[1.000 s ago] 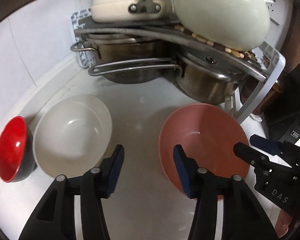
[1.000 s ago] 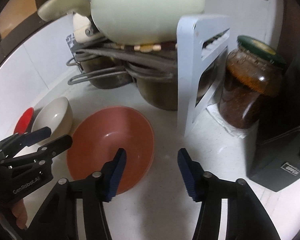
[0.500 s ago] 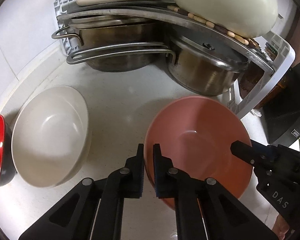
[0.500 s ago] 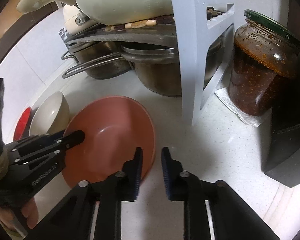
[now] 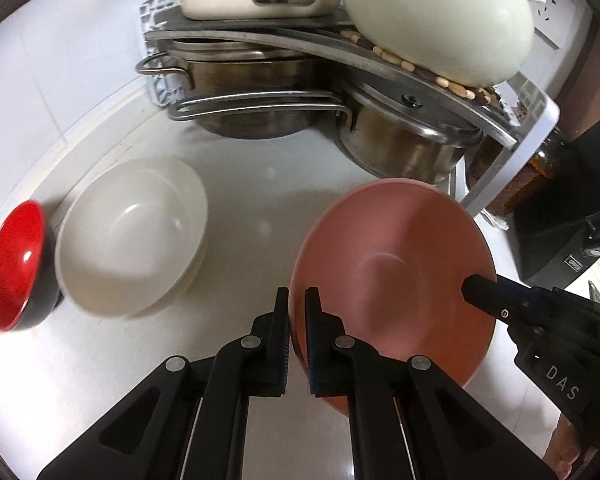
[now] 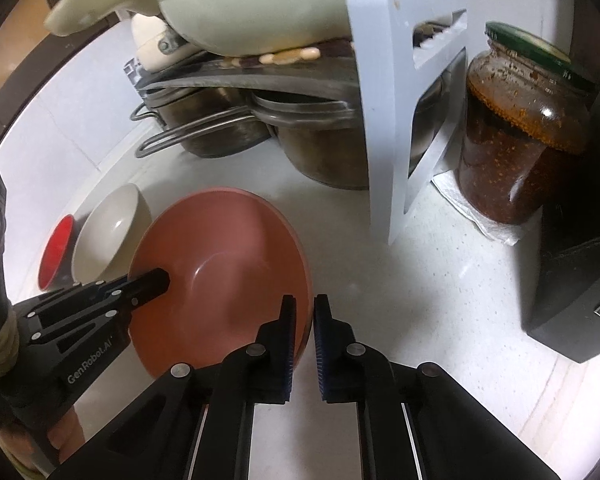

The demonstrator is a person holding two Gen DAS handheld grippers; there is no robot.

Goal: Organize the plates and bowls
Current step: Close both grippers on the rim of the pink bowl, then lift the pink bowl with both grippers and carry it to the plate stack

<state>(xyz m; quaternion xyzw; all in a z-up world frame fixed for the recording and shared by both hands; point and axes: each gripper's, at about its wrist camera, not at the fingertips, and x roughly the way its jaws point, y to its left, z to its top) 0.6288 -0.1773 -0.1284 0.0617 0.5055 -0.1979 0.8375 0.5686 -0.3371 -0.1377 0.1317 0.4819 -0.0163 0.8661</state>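
Pink bowl [image 5: 392, 276], held over the white table [image 5: 260, 200] between two claws that grip opposite sides of its rim. The left claw [image 5: 297, 336] is clenched on the rim nearest its camera, one pad inside the bowl and one outside; the bowl spreads ahead and to the right of this claw. The right claw [image 6: 302, 344] is likewise clenched on the rim at the bowl's right edge, with the bowl lying ahead and to its left. The bowl is round, so no long axis applies; its mouth faces upward and tilts toward the left claw's camera, the far rim standing higher in that view. Each claw's finger [image 5: 480, 290] reaches across the rim into the hollow as seen from the other camera. To the left of the left claw stands a white bowl [image 5: 132, 240], mouth up, just beside a red bowl [image 5: 14, 264] with a black outside, tilted on its side. Ahead of both claws a rack [image 5: 260, 36] holds steel pots [image 5: 244, 80] below and pale cookware [image 5: 440, 24] above. Ahead and to the right of the right claw, a glass jar [image 6: 520, 136] of dark red paste stands on a paper towel [image 6: 480, 216], near a black box [image 6: 576, 292].
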